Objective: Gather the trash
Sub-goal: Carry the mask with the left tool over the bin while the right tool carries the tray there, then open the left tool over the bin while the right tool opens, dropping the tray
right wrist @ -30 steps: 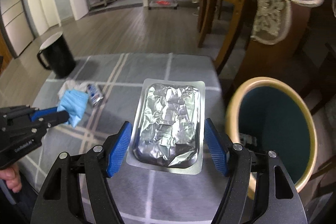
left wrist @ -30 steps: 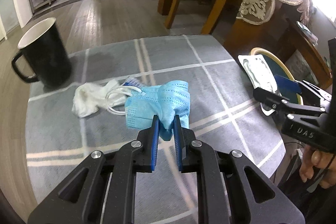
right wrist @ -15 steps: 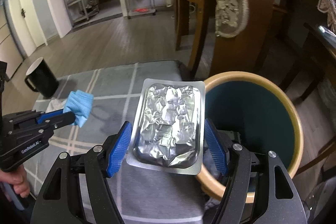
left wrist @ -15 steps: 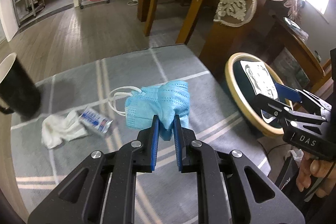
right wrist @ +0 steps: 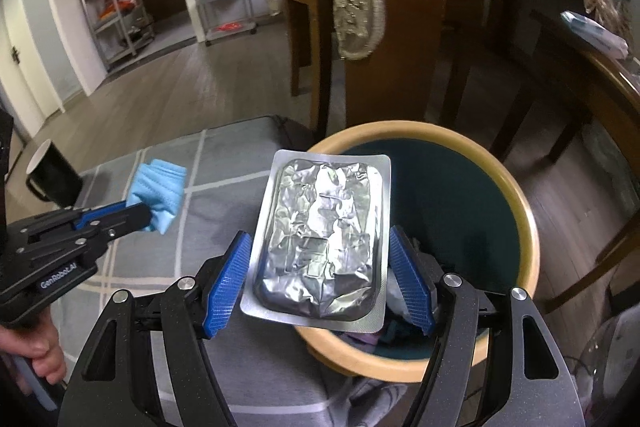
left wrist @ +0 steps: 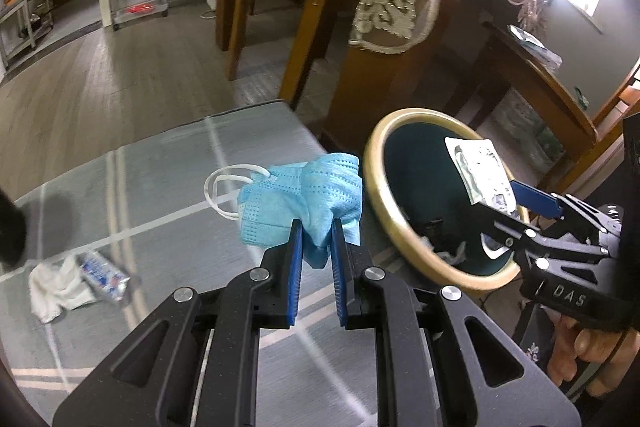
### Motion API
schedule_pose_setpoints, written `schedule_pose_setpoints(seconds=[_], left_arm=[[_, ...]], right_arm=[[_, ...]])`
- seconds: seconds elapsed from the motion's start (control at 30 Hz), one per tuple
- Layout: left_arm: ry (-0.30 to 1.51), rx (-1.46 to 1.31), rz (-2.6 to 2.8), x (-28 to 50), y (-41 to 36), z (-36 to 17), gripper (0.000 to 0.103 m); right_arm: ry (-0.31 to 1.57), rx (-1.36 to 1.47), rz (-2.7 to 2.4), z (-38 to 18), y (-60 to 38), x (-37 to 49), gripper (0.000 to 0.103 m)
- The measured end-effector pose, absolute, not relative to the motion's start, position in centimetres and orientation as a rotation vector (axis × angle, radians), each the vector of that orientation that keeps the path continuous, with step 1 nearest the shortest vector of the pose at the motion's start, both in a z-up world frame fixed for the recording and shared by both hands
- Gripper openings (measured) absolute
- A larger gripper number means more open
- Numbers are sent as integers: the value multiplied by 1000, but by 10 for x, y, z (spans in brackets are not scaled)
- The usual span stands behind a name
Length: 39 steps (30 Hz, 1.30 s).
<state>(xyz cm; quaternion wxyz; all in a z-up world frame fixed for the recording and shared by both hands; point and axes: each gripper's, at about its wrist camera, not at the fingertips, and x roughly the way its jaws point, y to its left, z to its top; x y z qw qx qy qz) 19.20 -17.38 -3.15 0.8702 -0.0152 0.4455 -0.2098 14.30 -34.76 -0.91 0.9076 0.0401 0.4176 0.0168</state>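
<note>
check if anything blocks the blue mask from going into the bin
Nothing visible does. The blue mask, clamped in the left gripper, hangs beside the bin; its mouth is open, though the foil pack hovers over it.

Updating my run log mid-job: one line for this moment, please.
left gripper: shut on mask | right gripper: holding foil pack over bin | left on table: tissue, wrapper

A grey table (left wrist: 168, 163) with pale crossing stripes. Near its left edge lie a crumpled white tissue (left wrist: 52, 291) and, touching it, a small printed packet (left wrist: 105, 271). A black mug (right wrist: 54, 173) stands toward the far left corner.
</note>
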Motion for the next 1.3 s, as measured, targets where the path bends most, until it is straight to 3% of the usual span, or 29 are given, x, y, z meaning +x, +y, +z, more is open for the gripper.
schedule_pose_setpoints(seconds=[0.97,1.3], left_arm=[[1065,-9,-572,242,-292,-56,13],[1055,-22,-556,243,-282,-46,28]], right_arm=[[986,235,-112,-45,-416,147,71],[1000,245,-120,-47,-418,148,72]])
